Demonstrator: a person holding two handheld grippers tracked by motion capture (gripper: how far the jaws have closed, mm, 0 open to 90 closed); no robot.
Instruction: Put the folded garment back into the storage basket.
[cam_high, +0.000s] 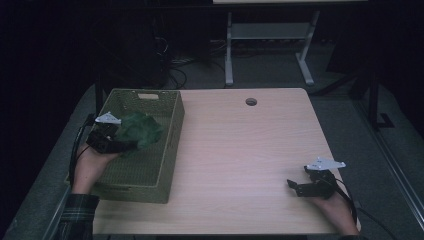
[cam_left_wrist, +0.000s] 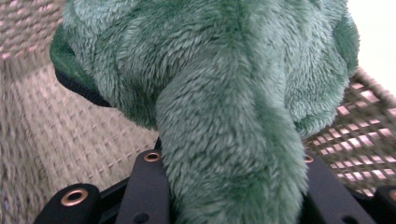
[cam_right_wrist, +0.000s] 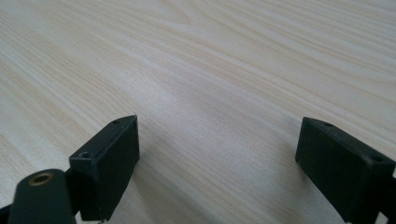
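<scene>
Green plush toy (cam_high: 141, 129), one in number, pinched in the left tongs (cam_high: 125, 145) and held over the single woven basket (cam_high: 170, 145) at the worktop's (cam_high: 240, 150) left edge. Judged stage: the carry is nearly done; lowering and release into the basket remain. The right tongs (cam_high: 292, 186) rest spread and empty on bare wood, well apart from the basket.

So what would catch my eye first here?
Probably the fuzzy green plush toy, pinched in the left tongs above the woven basket at the table's left edge. After that, the right tongs, open with nothing between them, low over the bare wooden table.
</scene>
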